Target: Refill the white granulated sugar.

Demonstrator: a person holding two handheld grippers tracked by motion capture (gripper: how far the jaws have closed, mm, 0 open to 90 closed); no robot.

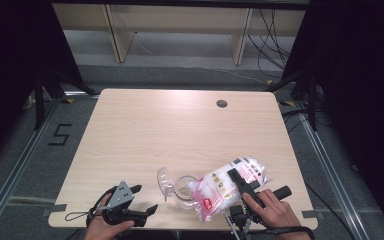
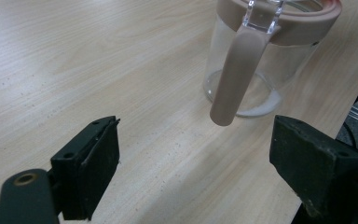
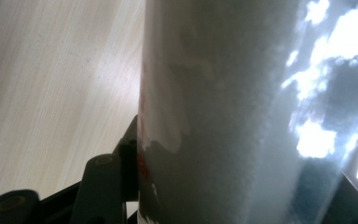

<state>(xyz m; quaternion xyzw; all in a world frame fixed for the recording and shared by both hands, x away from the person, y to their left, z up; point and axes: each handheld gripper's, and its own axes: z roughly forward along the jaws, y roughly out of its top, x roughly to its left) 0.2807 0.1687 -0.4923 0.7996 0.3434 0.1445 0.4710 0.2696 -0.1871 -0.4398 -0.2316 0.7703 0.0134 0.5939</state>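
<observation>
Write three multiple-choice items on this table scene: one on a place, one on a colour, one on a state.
1. Where does the clear jar stand?
A. near the table's front edge
B. by the round hole at the far edge
C. on the floor

2. What colour is the jar's rim band?
A. blue
B. dusty pink
C. green

3. How is the left claw?
A. shut on the jar
C. open, holding nothing
B. shut on the bag

Key: 1 A, it stands between both hands; 2 B, pink band and handle; 3 C, bare table between its jaws, while the right claw grips the bag of white grains.

A clear bag of white granules [image 1: 225,189] tilts over an open glass jar [image 1: 182,190] near the table's [image 1: 180,125] front edge.
</observation>
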